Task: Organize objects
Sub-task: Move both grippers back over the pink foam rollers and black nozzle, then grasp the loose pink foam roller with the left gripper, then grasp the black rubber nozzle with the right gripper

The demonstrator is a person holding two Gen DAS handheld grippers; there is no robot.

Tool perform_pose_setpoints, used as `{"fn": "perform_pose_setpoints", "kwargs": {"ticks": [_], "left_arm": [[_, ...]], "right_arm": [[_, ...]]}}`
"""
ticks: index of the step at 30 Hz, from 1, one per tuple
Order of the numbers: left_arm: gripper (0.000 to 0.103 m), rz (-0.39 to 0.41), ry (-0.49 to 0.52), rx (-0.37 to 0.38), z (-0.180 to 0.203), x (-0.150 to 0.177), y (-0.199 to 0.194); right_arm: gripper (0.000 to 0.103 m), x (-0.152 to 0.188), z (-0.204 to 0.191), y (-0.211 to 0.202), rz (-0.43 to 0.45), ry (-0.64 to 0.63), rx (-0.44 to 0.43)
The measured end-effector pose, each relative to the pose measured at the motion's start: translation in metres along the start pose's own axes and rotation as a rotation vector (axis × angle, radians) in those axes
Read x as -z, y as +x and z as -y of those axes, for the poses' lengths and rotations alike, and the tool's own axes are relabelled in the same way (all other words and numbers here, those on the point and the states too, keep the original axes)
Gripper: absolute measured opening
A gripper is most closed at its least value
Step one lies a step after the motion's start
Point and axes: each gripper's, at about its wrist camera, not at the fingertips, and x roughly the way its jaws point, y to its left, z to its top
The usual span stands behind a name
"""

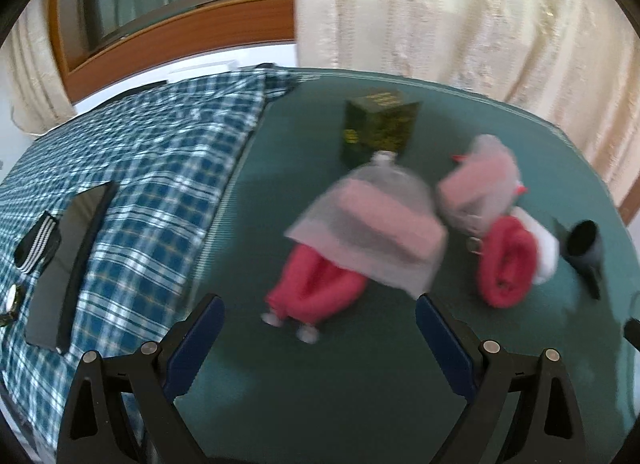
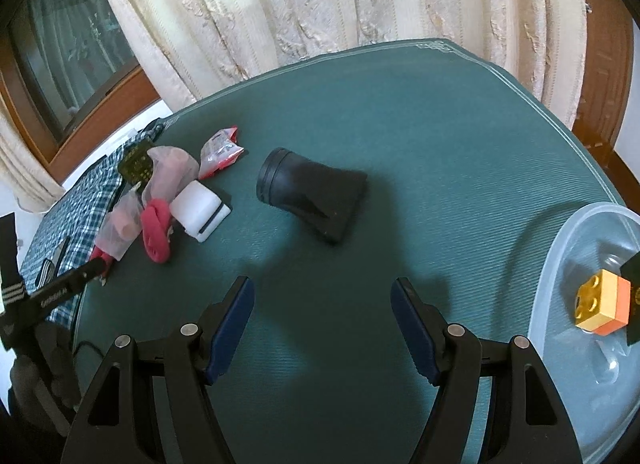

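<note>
Tools both gape, empty: left tool (image 1: 320,316) aims at the bagged pink pouch (image 1: 372,224) mid-bench (image 2: 400,112), likely next pick | right tool (image 2: 322,306) faces black nozzle (image 2: 312,194), lying on its side | tub (image 2: 560,248) at right edge already holds yellow block (image 2: 600,304) | pouch blurred, red roll (image 1: 506,264) beside.

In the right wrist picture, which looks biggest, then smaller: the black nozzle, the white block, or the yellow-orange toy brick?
1. Black plastic funnel-shaped nozzle
2. White rounded block and yellow-orange toy brick: similar, and nearness makes it unsure.
</note>
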Motion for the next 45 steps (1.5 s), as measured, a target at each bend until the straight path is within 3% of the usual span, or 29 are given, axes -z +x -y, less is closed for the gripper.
{"fn": "perform_pose_setpoints", "kwargs": {"ticks": [10,13,15,22,30,39,45], "left_arm": [[0.097,-0.024,0.016,-0.034,-0.005,-0.003,0.02],[0.086,-0.023,0.034,-0.034,-0.002,-0.004,0.024],[0.073,-0.025,0.047,-0.032,0.0,-0.004,0.026],[0.053,-0.023,0.066,-0.003,0.002,-0.001,0.025],[0.053,-0.018,0.062,0.025,0.003,0.009,0.011],[0.053,-0.013,0.082,0.074,0.015,0.016,0.0],[0.053,-0.019,0.084,0.086,0.017,0.016,0.002]], "right_arm": [[0.072,-0.004,-0.003,0.01,-0.022,-0.011,0.006],[0.072,-0.007,-0.006,0.012,-0.023,-0.02,0.007],[0.072,-0.009,-0.008,0.014,-0.024,-0.025,0.007],[0.072,-0.014,-0.015,0.021,-0.029,-0.046,0.008],[0.072,-0.034,-0.023,0.031,0.002,-0.102,0.03],[0.072,-0.059,-0.044,0.065,-0.019,-0.362,0.141],[0.073,-0.072,-0.044,0.093,-0.064,-0.436,0.112]]}}
